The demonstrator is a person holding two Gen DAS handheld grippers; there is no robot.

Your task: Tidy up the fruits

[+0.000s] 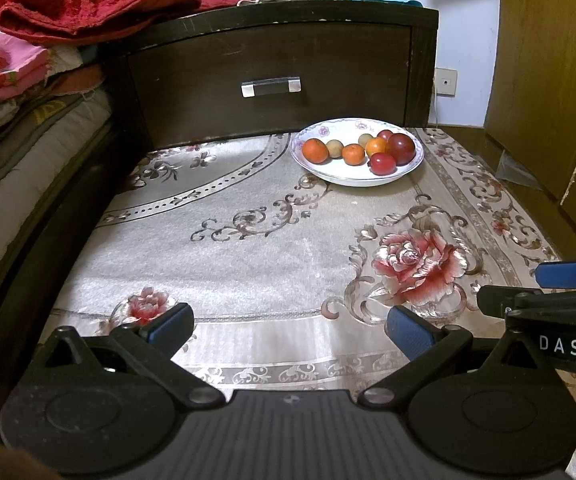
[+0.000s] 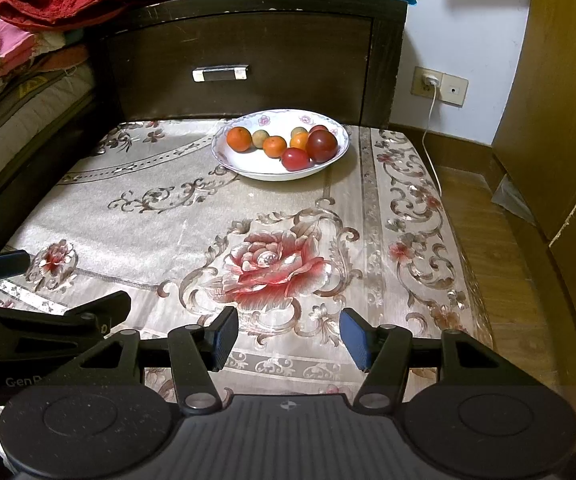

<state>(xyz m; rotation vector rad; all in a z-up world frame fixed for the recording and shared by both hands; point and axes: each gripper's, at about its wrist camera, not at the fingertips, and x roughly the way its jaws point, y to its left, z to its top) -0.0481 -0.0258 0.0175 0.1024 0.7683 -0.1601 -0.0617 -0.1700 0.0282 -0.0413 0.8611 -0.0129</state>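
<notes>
A white floral bowl (image 1: 352, 179) sits at the far side of the cloth-covered table; it also shows in the right wrist view (image 2: 248, 168). It holds several fruits: oranges (image 1: 315, 150) (image 2: 239, 138), dark red fruits (image 1: 401, 148) (image 2: 321, 145) and small greenish-brown ones (image 1: 334, 148) (image 2: 260, 138). My left gripper (image 1: 288, 330) is open and empty above the near edge of the table. My right gripper (image 2: 288, 338) is open and empty, beside the left one, also near the front edge. Both are far from the bowl.
A dark wooden headboard with a metal handle (image 1: 271, 86) stands right behind the bowl. Red towels (image 1: 76, 4) and folded bedding (image 1: 4, 68) are piled at the left. A wooden cabinet (image 2: 560, 92) and floor lie to the right, with a wall socket and cord (image 2: 432, 80).
</notes>
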